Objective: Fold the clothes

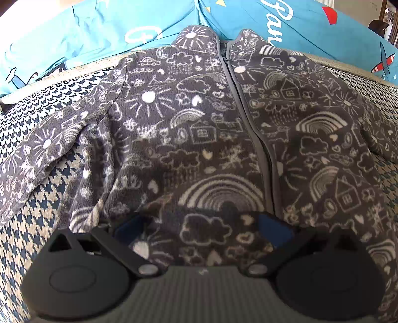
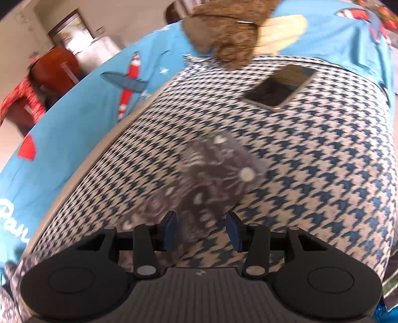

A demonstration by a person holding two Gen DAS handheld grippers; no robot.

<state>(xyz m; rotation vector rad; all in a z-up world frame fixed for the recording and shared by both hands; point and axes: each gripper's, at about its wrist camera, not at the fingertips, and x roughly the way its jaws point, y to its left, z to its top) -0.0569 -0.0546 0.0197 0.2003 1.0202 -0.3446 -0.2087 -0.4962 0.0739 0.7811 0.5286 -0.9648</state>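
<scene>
Spread wide, the left claw (image 1: 199, 228) rests on the jacket's (image 1: 211, 129) hem, gripping nothing. Beyond the jacket lie blue pillows (image 1: 99, 32). Also released, the right claw (image 2: 201, 232) hovers over a blurred piece, probably its sleeve (image 2: 214, 171), on the houndstooth bed cover (image 2: 323, 174).

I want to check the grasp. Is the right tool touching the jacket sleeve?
Cannot tell. In the right wrist view, the blurred sleeve runs between the open fingers of the right tool, but no contact or gap shows plainly.

White script "Par…" on blue bedsheet (image 1: 286, 22), cut off; nothing else legible.
</scene>
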